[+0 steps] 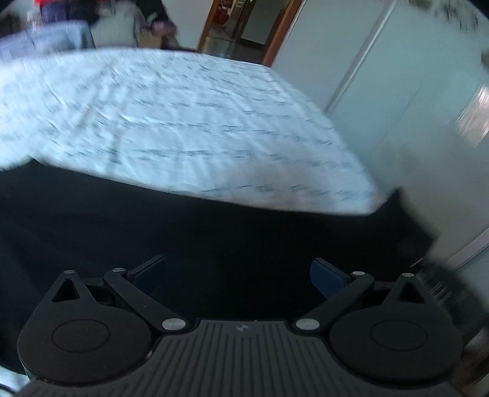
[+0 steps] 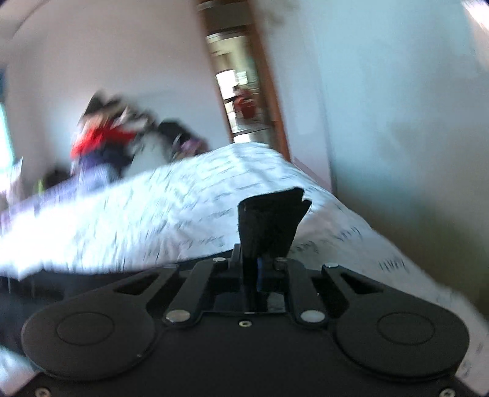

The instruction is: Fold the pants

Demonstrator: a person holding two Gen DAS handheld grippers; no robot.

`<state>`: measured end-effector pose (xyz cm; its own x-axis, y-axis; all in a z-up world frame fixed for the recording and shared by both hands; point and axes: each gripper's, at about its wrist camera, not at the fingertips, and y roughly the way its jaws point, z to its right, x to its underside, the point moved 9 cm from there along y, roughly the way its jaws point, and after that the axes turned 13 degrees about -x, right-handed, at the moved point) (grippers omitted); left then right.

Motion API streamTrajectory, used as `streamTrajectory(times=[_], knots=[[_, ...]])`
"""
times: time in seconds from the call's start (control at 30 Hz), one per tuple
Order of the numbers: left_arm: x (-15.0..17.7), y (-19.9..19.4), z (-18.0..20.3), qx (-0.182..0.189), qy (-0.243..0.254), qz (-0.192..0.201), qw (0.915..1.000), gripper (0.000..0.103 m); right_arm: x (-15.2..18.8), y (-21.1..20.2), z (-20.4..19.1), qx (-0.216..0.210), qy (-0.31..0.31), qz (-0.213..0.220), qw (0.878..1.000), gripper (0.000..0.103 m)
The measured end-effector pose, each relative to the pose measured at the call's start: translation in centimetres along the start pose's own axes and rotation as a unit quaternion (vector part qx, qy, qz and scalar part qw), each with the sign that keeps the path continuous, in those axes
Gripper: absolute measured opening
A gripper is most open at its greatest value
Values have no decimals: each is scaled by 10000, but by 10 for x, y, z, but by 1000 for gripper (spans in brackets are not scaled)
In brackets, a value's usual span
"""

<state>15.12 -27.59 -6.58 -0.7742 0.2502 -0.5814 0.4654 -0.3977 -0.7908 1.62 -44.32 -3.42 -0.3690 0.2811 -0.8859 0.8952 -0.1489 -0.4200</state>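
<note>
The black pants [image 1: 214, 226] lie spread across the near part of the bed in the left wrist view, filling the space in front of my left gripper [image 1: 238, 274]. That gripper is open, its blue-padded fingers wide apart just above the dark cloth, holding nothing. In the right wrist view my right gripper [image 2: 255, 259] is shut on a corner of the black pants [image 2: 269, 220], which sticks up between the fingers above the bed. Both views are blurred.
The bed has a white sheet with dark printed marks [image 1: 183, 122] [image 2: 152, 213]. An open wooden doorway [image 1: 244, 27] [image 2: 244, 91] is beyond its far end. A heap of clothes [image 2: 107, 137] lies at the far left. A pale wall [image 1: 397, 107] runs along the bed's right side.
</note>
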Motion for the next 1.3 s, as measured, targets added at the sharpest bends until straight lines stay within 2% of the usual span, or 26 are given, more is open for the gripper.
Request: streamTrajectory(times=[0.07, 0.13, 0.3, 0.43, 0.57, 0.63, 0.7, 0.73, 0.8, 0.87, 0.97, 1.0, 1.07, 1.1, 1.17, 1.2, 1.27, 1.3], knots=[[-6, 3, 13, 529, -293, -84, 9981, 101, 3, 4, -18, 46, -605, -185, 9980, 10], [-11, 7, 26, 914, -512, -107, 9944, 101, 9, 4, -30, 9, -946, -326, 9950, 10], [-14, 25, 59, 1627, -839, -388, 9823, 101, 16, 9, -46, -260, -1163, -523, 9915, 10], [-12, 50, 71, 1870, -1174, -805, 9720, 101, 17, 2, -58, -442, -1283, -530, 9893, 10], [-11, 76, 72, 2056, -1724, -1274, 9549, 98, 21, -11, -72, -533, -1485, -499, 9862, 10], [-10, 83, 68, 2040, -1875, -1414, 9504, 84, 23, -17, -80, -582, -1691, -483, 9827, 10], [-9, 86, 65, 2067, -1806, -1560, 9488, 43, 25, -21, -88, -641, -1959, -468, 9774, 10], [-7, 86, 64, 2041, -1718, -1597, 9505, 37, 26, -20, -92, -642, -2067, -469, 9752, 10], [-5, 82, 60, 1850, -1548, -1492, 9589, 19, 28, -18, -95, -562, -2245, -487, 9716, 10], [-6, 76, 58, 1677, -1340, -1286, 9682, 15, 29, -14, -95, -495, -2297, -526, 9706, 11], [-7, 68, 59, 1423, -1018, -981, 9797, 14, 30, -9, -96, -437, -2262, -589, 9713, 24], [-8, 65, 59, 1373, -929, -890, 9821, 14, 29, -8, -96, -378, -2266, -620, 9713, 37], [-9, 61, 60, 1307, -811, -744, 9853, 13, 28, -9, -98, -329, -2345, -605, 9697, 52], [-10, 59, 59, 1283, -769, -691, 9863, 10, 28, -10, -100, -375, -2376, -606, 9687, 52], [-10, 57, 57, 1249, -754, -647, 9872, 7, 26, -13, -104, -470, -2379, -625, 9681, 50], [-9, 56, 55, 1244, -753, -622, 9874, 5, 26, -13, -105, -544, -2351, -654, 9683, 35], [-9, 50, 49, 1163, -693, -527, 9894, 5, 26, -14, -110, -655, -2277, -735, 9687, 15], [-8, 46, 46, 1109, -638, -469, 9907, 5, 26, -14, -113, -691, -2313, -768, 9674, 12]])
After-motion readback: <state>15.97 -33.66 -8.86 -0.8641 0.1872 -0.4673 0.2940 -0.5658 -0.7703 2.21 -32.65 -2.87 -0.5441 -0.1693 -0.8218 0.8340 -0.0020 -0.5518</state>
